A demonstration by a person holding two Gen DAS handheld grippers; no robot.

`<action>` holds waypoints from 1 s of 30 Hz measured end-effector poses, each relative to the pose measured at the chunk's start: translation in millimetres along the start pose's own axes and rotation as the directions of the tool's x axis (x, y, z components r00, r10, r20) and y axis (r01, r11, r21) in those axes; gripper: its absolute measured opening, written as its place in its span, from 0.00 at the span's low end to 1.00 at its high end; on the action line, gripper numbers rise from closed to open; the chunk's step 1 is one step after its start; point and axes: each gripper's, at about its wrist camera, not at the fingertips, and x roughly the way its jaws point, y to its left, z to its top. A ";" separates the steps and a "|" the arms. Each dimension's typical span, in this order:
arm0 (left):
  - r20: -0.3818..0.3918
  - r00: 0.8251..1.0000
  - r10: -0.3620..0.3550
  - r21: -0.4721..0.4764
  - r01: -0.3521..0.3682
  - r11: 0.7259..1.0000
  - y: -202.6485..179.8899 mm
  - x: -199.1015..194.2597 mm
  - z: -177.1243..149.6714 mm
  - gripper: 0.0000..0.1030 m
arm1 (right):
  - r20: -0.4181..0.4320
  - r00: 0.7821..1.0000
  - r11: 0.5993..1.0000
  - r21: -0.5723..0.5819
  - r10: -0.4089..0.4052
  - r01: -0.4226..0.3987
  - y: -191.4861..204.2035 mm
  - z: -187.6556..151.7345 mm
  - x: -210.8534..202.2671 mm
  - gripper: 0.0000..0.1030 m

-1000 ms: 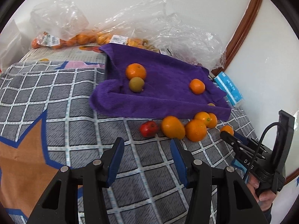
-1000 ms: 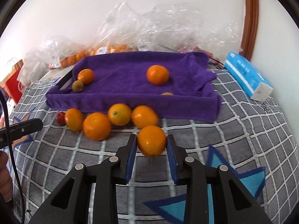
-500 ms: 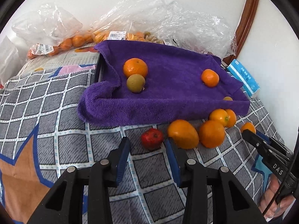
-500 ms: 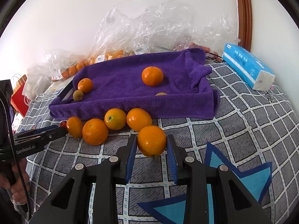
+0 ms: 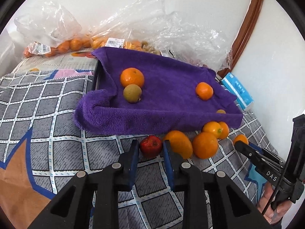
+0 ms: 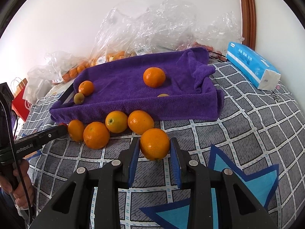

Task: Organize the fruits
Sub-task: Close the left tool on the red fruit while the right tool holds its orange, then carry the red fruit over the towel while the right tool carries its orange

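The left gripper (image 5: 150,148) has its two blue-padded fingers (image 5: 133,156) clamped on a small red fruit (image 5: 151,145), which sits on the checked bedcover (image 5: 57,114) just in front of the near edge of the purple towel-lined tray (image 5: 152,118). An orange (image 5: 180,144) touches the outside of its right finger.

The right gripper (image 6: 154,152) grips another orange (image 6: 154,143) between its fingers (image 6: 133,156), pads pressing both sides, just off the tray's near edge (image 6: 133,108). Four more oranges (image 6: 116,121) lie in a row along that edge.

Inside the tray rest two oranges (image 6: 154,76), a small greenish fruit (image 6: 79,98) near the left end and a small yellow fruit (image 6: 163,95) against the near wall.

Clear plastic bags of fruit (image 6: 144,28) are heaped behind the tray by the wall. A blue tissue pack (image 6: 251,64) lies near the bedcover's far right corner.
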 end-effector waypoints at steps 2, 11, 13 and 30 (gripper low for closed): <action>0.010 1.000 -0.002 -0.005 0.002 1.000 1.2 -1.5 0.3 0.24 | 0.005 1.000 1.000 0.005 0.001 -0.001 -0.8 -0.2 -0.8 0.31; 0.073 0.997 0.009 0.000 -0.009 1.000 -0.7 -12.6 -0.2 0.24 | 0.022 1.000 1.000 0.013 0.009 -0.010 -1.7 -0.7 -4.6 0.31; 0.081 0.997 0.011 0.001 -0.011 1.000 -1.3 -14.3 -0.2 0.24 | 0.026 1.000 1.000 0.016 0.009 -0.009 -2.0 -0.6 -5.5 0.31; 0.155 0.988 0.019 -0.013 -0.017 1.000 -0.3 -30.8 -0.3 0.24 | 0.061 0.998 0.998 0.070 -0.004 0.000 -11.8 -0.3 -13.7 0.31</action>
